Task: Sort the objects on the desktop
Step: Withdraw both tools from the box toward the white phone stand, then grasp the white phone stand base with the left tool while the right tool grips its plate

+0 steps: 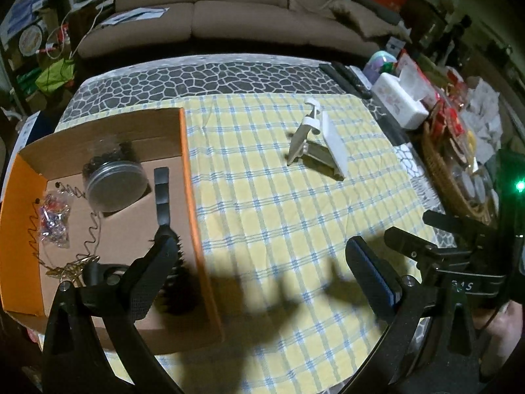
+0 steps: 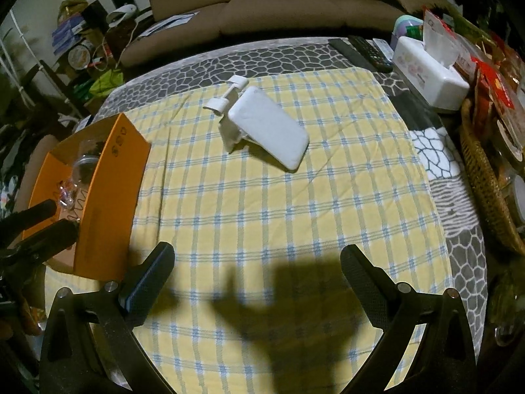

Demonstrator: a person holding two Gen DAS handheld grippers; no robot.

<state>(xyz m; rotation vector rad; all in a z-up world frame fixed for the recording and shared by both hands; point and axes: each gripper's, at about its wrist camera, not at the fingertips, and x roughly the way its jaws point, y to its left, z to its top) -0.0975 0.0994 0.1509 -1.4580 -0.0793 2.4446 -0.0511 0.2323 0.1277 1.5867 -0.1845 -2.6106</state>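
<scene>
Both hand-held grippers, left (image 1: 262, 272) and right (image 2: 257, 275), wide open, empty. Power bank (image 2: 270, 131) on stand (image 2: 226, 111) straight ahead of right; long axis diagonal.

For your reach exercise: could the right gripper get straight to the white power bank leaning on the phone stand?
Probably yes. The right gripper is open, and only bare checked cloth lies between it and the power bank; the box sits off left.

left gripper (image 1: 262, 272): black arms, textured pads, blue strip on one finger, silver screws | right gripper (image 2: 257, 277): same black build, blue-edged pad, silver screws, green light on its body
</scene>
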